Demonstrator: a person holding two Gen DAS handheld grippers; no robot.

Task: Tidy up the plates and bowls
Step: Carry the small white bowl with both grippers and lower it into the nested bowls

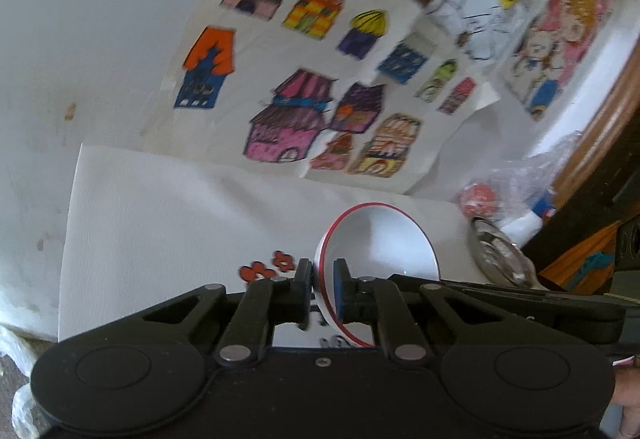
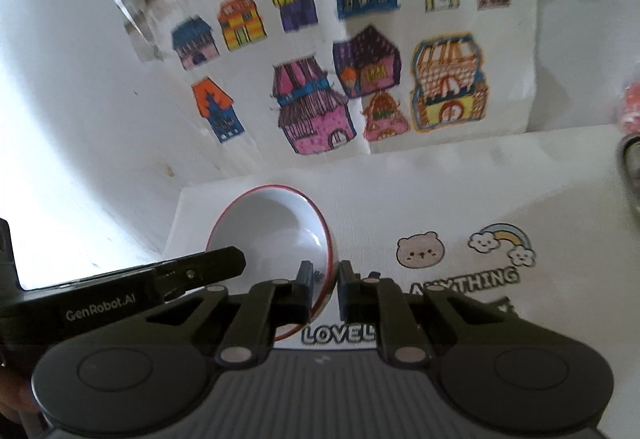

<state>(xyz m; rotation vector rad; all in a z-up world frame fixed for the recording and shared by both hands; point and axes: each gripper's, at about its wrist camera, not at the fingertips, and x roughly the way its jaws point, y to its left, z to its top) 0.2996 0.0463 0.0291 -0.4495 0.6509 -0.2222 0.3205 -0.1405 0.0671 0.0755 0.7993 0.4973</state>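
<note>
Both tongs are gripping one white bowl with a red rim: the left tongs and right tongs are each clenching its rim at lower centre of the frame, above the white desk. Keeping both levelled should prevent slipping.

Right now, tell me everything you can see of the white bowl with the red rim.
The white bowl with the red rim is small, round and glossy, like glazed ceramic, and looks empty. It is tilted on edge, its opening facing partly sideways, above the white printed mat. Both grippers pinch its rim from opposite sides: the left gripper and the right gripper, each with one finger inside and one outside. A dark print shows on its outer wall.
</note>
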